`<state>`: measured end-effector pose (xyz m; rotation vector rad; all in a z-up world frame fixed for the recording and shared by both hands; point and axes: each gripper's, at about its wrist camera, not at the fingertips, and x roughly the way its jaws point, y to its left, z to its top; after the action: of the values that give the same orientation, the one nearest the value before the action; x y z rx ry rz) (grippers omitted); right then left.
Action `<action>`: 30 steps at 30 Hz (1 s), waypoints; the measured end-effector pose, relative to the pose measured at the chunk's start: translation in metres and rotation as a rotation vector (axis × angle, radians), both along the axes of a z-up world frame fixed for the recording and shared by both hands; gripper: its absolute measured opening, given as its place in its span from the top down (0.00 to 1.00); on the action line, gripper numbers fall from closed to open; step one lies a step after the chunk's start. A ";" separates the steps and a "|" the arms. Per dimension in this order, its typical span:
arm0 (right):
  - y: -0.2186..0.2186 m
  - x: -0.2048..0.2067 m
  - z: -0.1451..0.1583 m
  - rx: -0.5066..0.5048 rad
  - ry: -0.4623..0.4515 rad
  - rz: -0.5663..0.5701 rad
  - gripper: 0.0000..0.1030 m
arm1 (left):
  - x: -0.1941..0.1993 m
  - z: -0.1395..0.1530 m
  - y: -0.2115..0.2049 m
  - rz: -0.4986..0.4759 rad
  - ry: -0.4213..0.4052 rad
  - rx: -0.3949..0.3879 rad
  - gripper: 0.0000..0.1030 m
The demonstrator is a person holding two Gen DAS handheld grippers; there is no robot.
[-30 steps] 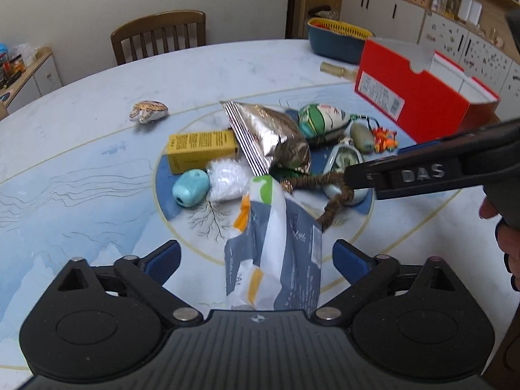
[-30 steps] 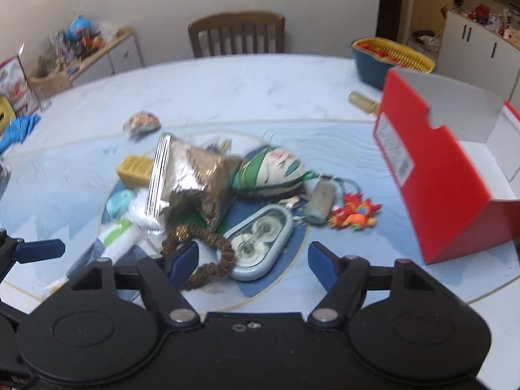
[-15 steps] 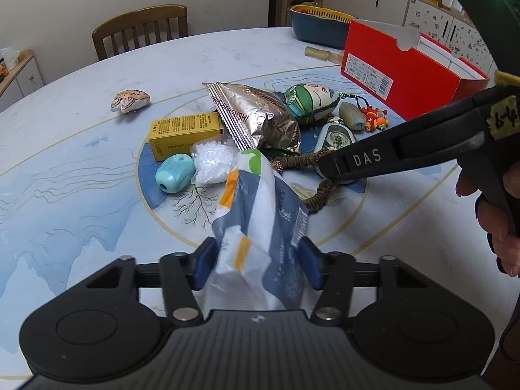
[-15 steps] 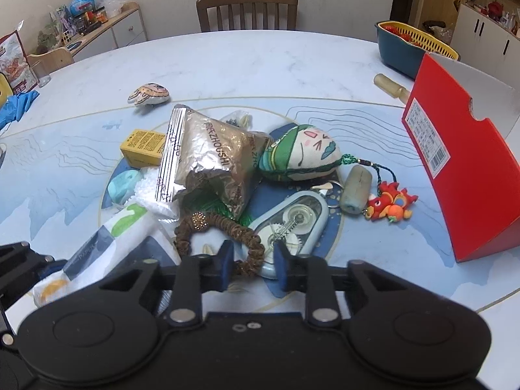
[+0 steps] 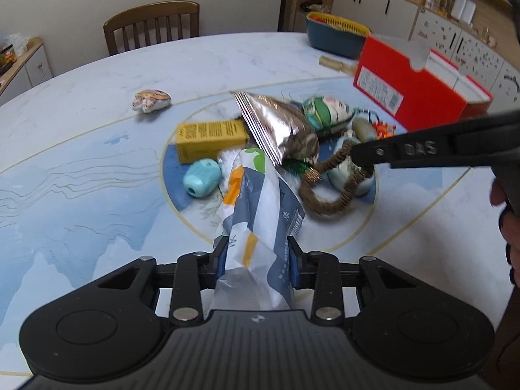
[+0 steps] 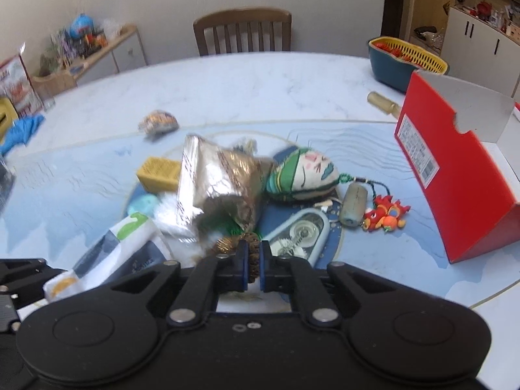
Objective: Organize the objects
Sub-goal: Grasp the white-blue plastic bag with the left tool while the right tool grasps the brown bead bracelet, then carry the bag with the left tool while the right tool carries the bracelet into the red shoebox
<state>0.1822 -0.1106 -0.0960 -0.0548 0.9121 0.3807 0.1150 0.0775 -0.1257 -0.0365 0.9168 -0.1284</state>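
Marbled and blue-patterned, the round table (image 5: 97, 169) is carrying a central heap of small things, with a red box (image 5: 419, 91) standing open near its right edge and a wooden chair (image 5: 152, 26) behind. Left hand-held gripper (image 5: 256, 256) is pinching the near end of a grey, white and orange plastic pouch (image 5: 260, 208), which is reaching forward to a silver foil bag (image 5: 276, 123). Right hand-held gripper (image 6: 253, 268) is pressing its pads on a brown beaded bracelet (image 5: 331, 188), beside a pale blue tape dispenser (image 6: 299, 230).

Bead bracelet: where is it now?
Left wrist view, centre-right: the bead bracelet hangs clamped in the right gripper, over the blue tape dispenser.
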 end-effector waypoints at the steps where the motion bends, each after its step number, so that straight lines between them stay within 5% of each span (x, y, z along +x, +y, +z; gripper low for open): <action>1: -0.002 -0.002 0.006 0.009 -0.008 -0.005 0.96 | 0.000 0.005 0.002 0.000 -0.006 -0.011 0.67; 13: -0.047 -0.006 0.073 0.079 -0.101 -0.059 0.96 | 0.014 0.069 -0.011 -0.075 -0.085 -0.057 0.67; 30: -0.171 0.048 0.123 0.090 -0.175 -0.105 0.96 | 0.091 0.131 -0.121 -0.176 -0.136 -0.025 0.67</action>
<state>0.2305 -0.2815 0.0273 0.0417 0.7213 0.3138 0.2057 -0.0438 0.0050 0.0295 0.7815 -0.3020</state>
